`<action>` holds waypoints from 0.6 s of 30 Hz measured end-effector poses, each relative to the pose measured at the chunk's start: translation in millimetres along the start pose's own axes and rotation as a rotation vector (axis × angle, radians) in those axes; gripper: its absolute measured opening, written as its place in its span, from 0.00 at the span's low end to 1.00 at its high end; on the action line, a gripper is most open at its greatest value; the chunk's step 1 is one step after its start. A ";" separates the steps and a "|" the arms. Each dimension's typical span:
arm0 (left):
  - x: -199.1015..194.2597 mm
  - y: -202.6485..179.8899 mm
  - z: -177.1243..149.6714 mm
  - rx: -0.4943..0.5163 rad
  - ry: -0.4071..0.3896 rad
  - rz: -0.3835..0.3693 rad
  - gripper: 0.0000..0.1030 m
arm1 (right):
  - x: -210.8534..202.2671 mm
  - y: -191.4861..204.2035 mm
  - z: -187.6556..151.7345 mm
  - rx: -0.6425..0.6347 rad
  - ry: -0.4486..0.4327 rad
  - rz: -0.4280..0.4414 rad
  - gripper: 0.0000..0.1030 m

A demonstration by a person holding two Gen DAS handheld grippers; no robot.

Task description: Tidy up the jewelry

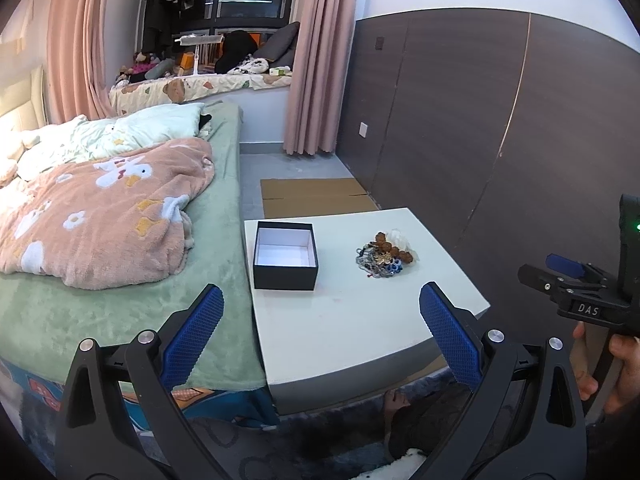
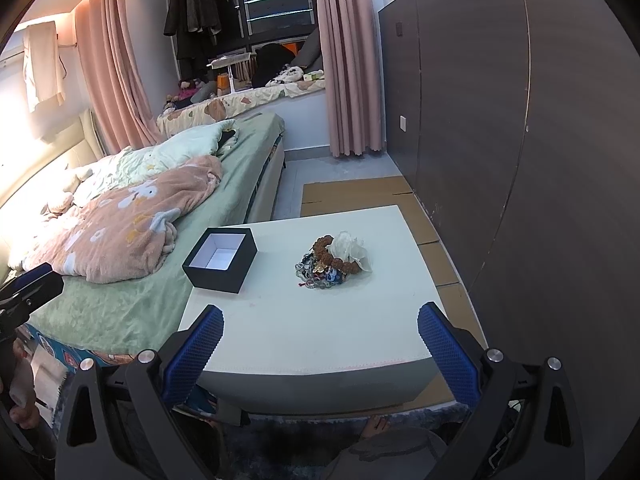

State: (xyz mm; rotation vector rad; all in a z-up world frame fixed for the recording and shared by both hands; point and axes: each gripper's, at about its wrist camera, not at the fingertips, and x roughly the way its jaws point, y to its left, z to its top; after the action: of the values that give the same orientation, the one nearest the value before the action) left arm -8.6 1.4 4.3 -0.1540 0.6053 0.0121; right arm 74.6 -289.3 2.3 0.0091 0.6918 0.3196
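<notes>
A pile of jewelry [image 1: 384,258] with brown beads, chains and a clear pouch lies on the white table [image 1: 352,328]; it also shows in the right wrist view [image 2: 332,260]. An open black box [image 1: 285,256] with a white, empty inside stands on the table to the left of the pile; it also shows in the right wrist view [image 2: 220,260]. My left gripper [image 1: 322,312] is open and empty, above the table's near edge. My right gripper [image 2: 320,328] is open and empty, short of the pile. The right gripper also shows in the left wrist view [image 1: 576,280], off the table's right side.
A bed [image 1: 120,240] with a pink blanket [image 1: 100,216] touches the table's left side. A dark wardrobe wall [image 1: 500,140] runs along the right. Flat cardboard [image 1: 316,196] lies on the floor beyond the table. A dark rug [image 2: 304,440] lies below its near edge.
</notes>
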 end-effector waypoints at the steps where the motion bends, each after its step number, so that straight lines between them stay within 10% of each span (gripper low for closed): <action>1: -0.7 1.2 0.1 -0.005 -0.002 -0.011 0.95 | 0.1 -0.1 0.0 -0.001 0.000 -0.001 0.93; 18: -6.9 6.5 -1.0 -0.024 -0.026 -0.018 0.95 | -1.6 3.8 0.1 -0.001 0.000 -0.001 0.93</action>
State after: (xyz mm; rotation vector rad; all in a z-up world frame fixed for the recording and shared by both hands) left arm -15.2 7.9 6.5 -0.1822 0.5775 0.0035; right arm 72.5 -286.1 3.8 0.0083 0.6914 0.3188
